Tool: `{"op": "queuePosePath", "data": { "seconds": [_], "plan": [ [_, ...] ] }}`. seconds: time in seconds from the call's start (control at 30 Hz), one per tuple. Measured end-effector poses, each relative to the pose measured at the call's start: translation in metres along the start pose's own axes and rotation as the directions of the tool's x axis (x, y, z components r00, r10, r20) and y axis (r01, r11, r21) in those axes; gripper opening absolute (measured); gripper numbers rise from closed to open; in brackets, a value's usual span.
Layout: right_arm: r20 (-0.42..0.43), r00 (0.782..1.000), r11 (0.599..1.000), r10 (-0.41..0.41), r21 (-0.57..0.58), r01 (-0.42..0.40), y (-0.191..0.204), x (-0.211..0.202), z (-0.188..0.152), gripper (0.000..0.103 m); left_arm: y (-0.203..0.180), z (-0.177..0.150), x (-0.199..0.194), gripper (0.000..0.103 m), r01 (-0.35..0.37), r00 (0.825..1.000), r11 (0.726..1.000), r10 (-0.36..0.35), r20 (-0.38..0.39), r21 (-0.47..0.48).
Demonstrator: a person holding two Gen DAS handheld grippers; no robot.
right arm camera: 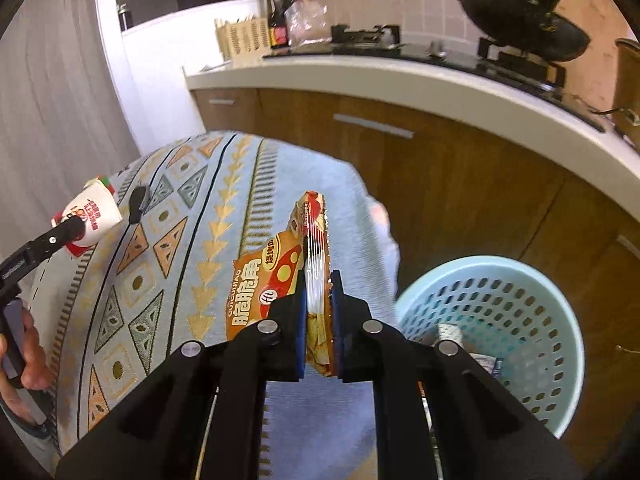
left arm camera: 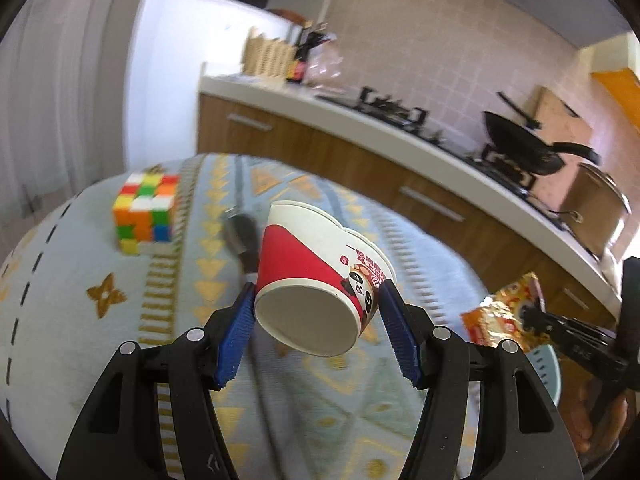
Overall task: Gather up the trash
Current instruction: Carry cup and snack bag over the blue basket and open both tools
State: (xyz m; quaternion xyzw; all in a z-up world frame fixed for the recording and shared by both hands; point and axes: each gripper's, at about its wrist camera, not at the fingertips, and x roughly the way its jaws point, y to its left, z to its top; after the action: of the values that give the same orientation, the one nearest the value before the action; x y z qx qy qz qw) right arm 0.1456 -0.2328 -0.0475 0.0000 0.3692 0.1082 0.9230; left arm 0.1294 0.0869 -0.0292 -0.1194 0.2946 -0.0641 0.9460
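We see a red-and-white paper cup (left arm camera: 320,280) with a cartoon panda printed on it, tipped so its base faces the camera, gripped between the blue pads of the left hand-held gripper (left arm camera: 318,312); the pads press on its two sides and the cup is lifted clear of the table (left arm camera: 60,320), which is covered by a pale blue cloth with gold and grey triangle patterns. In the right wrist view the same cup (right arm camera: 90,216) hangs over the table's left edge.

The right hand-held gripper (right arm camera: 318,312) is clenched on an orange crisp packet (right arm camera: 272,280) with white lettering; its jaws stand almost together, pinching the packet's sealed transparent edge, and the packet rises upright beyond the fingertips above the table's right edge. Just beside that edge, lower down, stands a light blue perforated plastic basket (right arm camera: 532,308) with some crumpled paper or wrappers inside; we cannot make out exactly what they are.

On the cloth, toward the far left corner, sits a multicoloured puzzle cube (left arm camera: 146,212). Between it and the cup lies a dark, elongated object (left arm camera: 242,236), too blurred to identify. Beyond the table runs a kitchen worktop (left arm camera: 360,120) with wooden cabinet fronts, carrying a gas hob and a black wok (left arm camera: 524,144).
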Motion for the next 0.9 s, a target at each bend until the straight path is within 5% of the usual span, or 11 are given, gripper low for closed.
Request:
{"op": "queuePosePath", "data": {
  "seconds": [0.53, 0.73, 0.9],
  "plan": [
    [0.131, 0.984, 0.988, -0.121, 0.108, 0.107, -0.08, -0.081, -0.009, 0.008, -0.139, -0.004, 0.003, 0.06, 0.212, 0.977, 0.962, -0.211, -0.025, 0.169],
    [0.092, 0.992, 0.974, -0.083, 0.22, 0.061, -0.122, -0.082, -0.024, 0.008, -0.185, -0.033, 0.025, 0.06, 0.275, 0.96, 0.938, -0.255, -0.117, 0.212],
    [0.051, 0.989, 0.96, -0.141, 0.25, 0.125, -0.146, -0.077, -0.038, 0.008, -0.215, -0.063, 0.054, 0.06, 0.311, 0.94, 0.924, -0.265, -0.217, 0.221]
  ]
}}
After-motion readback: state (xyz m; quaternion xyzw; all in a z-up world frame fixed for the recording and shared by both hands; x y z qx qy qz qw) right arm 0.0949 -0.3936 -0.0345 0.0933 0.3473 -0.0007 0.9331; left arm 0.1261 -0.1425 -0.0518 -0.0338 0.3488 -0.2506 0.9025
